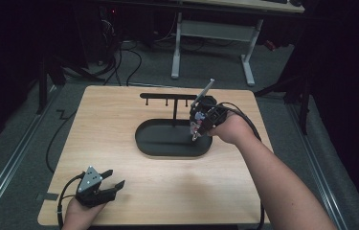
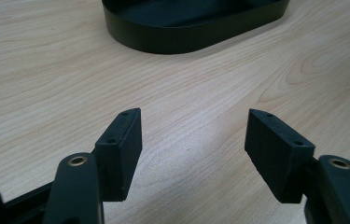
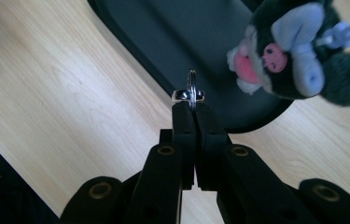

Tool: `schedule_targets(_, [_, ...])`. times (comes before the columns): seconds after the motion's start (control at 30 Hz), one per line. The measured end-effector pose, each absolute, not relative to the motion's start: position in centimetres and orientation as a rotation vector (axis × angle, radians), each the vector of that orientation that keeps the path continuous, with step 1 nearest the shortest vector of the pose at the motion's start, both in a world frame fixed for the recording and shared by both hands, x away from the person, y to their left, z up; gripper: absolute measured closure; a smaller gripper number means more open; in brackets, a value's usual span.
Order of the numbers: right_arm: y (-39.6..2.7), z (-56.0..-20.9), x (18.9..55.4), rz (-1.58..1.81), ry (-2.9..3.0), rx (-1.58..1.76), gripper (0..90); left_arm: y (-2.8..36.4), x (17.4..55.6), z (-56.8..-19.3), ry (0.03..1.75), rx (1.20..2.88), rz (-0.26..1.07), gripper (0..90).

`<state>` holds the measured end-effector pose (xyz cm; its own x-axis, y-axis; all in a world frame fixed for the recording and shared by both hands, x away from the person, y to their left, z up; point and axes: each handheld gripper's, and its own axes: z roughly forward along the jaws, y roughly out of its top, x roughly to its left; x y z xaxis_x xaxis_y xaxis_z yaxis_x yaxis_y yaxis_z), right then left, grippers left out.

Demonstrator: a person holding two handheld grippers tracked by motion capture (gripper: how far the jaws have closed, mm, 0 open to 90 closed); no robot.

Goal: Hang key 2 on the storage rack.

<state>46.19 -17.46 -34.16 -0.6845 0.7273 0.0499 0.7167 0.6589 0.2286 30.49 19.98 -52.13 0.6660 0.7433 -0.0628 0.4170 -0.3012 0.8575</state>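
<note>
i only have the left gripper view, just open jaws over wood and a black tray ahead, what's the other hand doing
Observer: The right hand-held gripper is shut on a metal key ring.
Operator: anything hanging off the ring
Observer: A dark plush toy keychain with grey ears and a pink tongue dangles beside the ring.
Operator: where is it over the table
Observer: In the high view the right hand-held gripper hangs above the right end of the black oval tray.
Operator: is there somewhere to hang it
Observer: A black rack with small pegs rises on a post from the tray, just left of the right hand-held gripper.
</note>
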Motion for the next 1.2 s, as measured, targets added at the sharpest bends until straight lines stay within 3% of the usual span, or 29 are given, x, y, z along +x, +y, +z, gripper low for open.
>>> schedule_targets(1.2, [-14.8,-31.8,52.7,0.374,2.760,1.258,89.2,20.5,30.7,-52.2,0.918,1.934,0.434,37.4])
